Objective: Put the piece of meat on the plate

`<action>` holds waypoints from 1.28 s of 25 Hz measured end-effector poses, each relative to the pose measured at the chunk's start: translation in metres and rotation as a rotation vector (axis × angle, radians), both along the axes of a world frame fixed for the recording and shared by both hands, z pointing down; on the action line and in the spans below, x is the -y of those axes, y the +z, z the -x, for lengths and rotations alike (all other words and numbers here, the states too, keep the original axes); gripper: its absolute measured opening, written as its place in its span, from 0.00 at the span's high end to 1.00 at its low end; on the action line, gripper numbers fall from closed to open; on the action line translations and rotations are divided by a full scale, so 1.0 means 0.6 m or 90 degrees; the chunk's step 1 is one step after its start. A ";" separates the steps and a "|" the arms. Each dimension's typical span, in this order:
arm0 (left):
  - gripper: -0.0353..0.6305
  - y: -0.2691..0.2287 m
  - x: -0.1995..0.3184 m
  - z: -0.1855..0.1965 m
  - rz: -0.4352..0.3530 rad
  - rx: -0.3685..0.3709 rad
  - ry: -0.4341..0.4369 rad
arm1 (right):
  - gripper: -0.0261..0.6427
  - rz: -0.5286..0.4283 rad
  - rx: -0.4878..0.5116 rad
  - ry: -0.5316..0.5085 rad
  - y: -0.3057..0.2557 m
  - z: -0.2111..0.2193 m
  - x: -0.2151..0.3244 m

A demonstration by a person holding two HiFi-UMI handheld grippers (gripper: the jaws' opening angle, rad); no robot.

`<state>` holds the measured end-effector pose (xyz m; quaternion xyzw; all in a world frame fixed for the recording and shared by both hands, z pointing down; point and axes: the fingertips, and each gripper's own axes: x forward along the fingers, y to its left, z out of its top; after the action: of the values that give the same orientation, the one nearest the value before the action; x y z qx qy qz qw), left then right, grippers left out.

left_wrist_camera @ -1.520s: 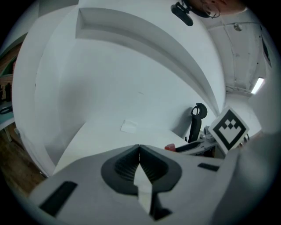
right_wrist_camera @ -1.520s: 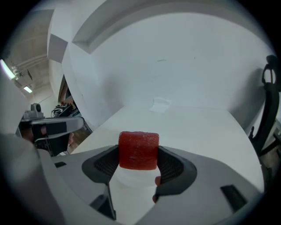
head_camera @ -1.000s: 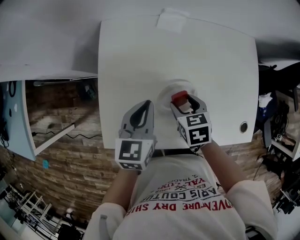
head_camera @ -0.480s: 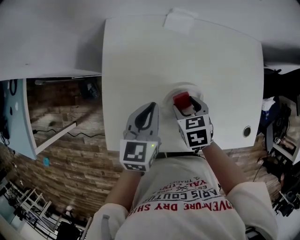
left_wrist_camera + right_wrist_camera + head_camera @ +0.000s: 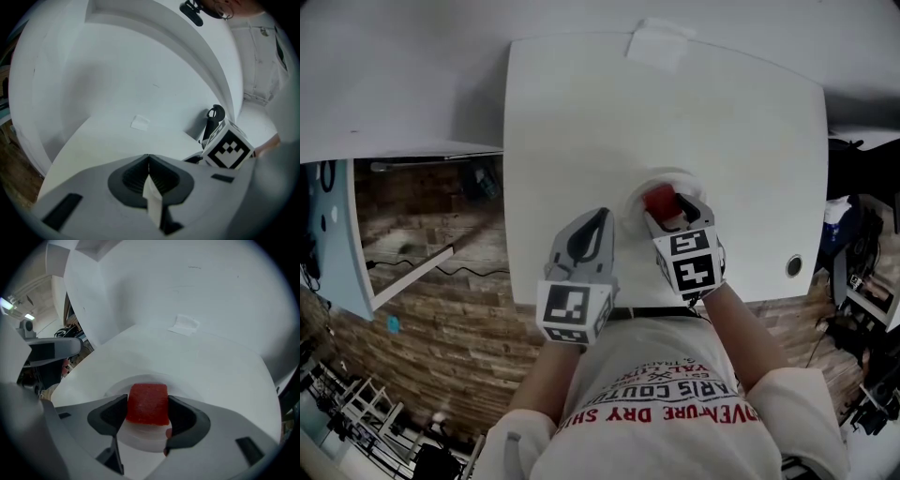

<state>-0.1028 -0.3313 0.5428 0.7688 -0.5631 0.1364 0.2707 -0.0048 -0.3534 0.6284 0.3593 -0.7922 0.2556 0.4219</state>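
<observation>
Piece of meat (image 5: 147, 401), a red block, sits between the pads of the right gripper (image 5: 147, 411), which presses on both its sides, jaws set wide around it. Directly under it is the plate (image 5: 143, 436), white, round, on the near part of the white surface (image 5: 581, 122). Whether the meat already rests on the plate or hangs just above it, I cannot tell. Against a second ago almost nothing differs: same grip, same spot over the plate, only a slight settling. Judgement: carry is finished, and letting go is the step left. Left gripper (image 5: 149, 164) hangs just left of the plate, jaws together, holding nothing. A white slip (image 5: 654, 45) lies at the far edge.
</observation>
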 end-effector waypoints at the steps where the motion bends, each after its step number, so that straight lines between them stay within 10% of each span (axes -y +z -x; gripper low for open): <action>1: 0.94 0.000 0.000 0.000 0.000 0.000 -0.002 | 0.55 0.005 0.003 -0.002 0.000 0.001 0.000; 18: 0.94 -0.037 -0.011 -0.026 -0.022 -0.001 -0.005 | 0.51 -0.045 0.048 -0.012 -0.069 0.001 -0.002; 23: 0.94 -0.073 -0.002 -0.031 -0.053 -0.002 0.002 | 0.89 -0.145 0.075 0.040 -0.140 -0.015 0.024; 32: 0.94 -0.154 0.006 -0.052 -0.113 -0.001 0.028 | 0.94 -0.254 0.156 0.076 -0.268 -0.030 0.022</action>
<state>-0.0713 -0.3351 0.4502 0.8020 -0.5559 0.0913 0.1987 0.0134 -0.3667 0.4676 0.4479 -0.8497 0.1599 0.2278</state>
